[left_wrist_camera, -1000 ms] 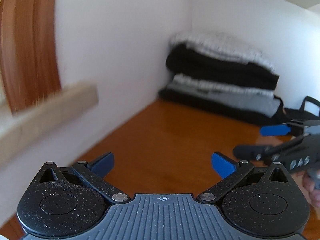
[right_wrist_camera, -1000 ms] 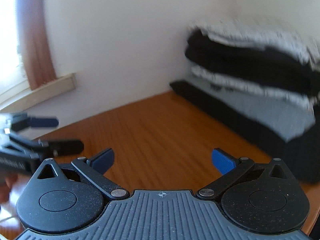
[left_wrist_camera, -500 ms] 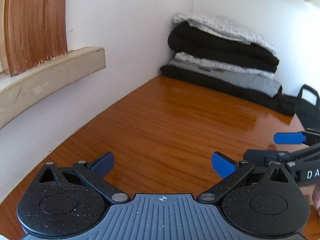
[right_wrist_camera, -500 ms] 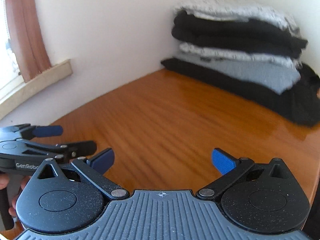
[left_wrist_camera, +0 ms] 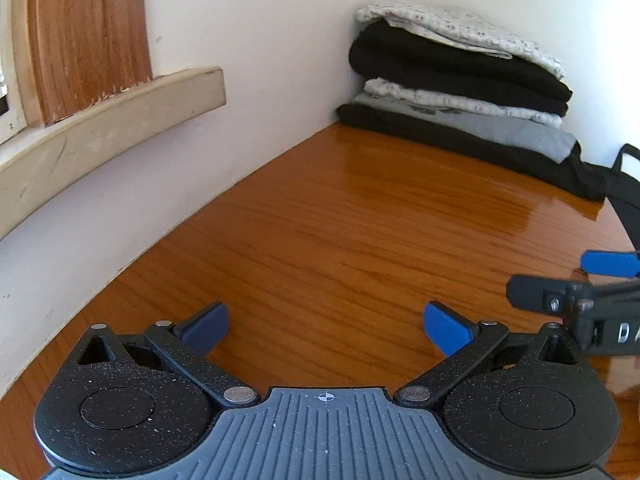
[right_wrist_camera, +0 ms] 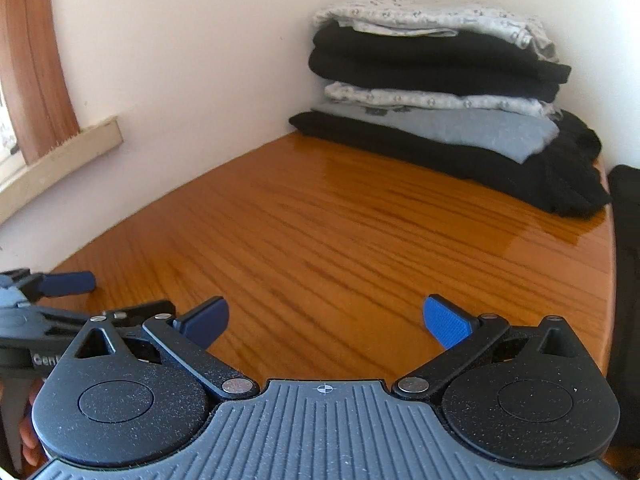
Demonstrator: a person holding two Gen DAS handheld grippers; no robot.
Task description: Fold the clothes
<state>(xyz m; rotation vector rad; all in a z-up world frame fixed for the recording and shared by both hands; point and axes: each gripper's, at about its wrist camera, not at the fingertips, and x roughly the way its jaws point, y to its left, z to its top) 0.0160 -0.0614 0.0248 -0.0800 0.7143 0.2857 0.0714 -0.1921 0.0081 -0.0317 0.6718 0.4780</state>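
Left wrist view steadies after a blurred swing: the left gripper [left_wrist_camera: 326, 322] and right gripper [right_wrist_camera: 326, 318] now hover spread and empty over the bare wooden table [left_wrist_camera: 360, 240]. Stack of folded clothes [right_wrist_camera: 432, 80] sits in the far corner, apparently finished.

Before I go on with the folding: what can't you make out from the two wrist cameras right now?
- Dark item, right wrist view: cut off by the right edge; unidentifiable.
- Black strap, left wrist view: mostly behind the stack of folded clothes and the edge.
- Unfolded garments: none visible on the table.
- Hands: mostly hidden behind the left gripper and right gripper.
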